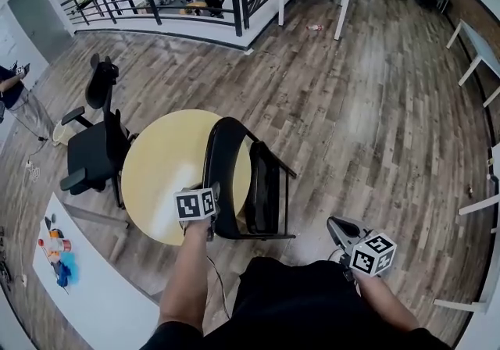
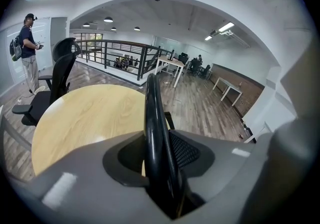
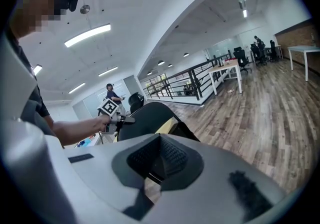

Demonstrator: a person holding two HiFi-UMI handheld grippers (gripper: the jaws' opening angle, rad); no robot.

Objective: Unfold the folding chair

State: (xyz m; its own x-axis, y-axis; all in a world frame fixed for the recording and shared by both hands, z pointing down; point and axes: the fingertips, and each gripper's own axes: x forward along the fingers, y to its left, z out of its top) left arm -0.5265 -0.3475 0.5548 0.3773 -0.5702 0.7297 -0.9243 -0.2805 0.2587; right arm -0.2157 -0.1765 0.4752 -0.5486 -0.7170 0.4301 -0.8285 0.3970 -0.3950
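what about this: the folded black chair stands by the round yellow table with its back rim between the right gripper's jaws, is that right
Not the right gripper. The left gripper view shows the folding chair with its back rim between the jaws of the left gripper. The right gripper is shut and holds nothing. The chair is folded and stands by the round yellow table, as you said.

the folding chair (image 1: 223,176) hides part of the round table (image 1: 164,169), and a person (image 1: 27,110) is cut off at left.
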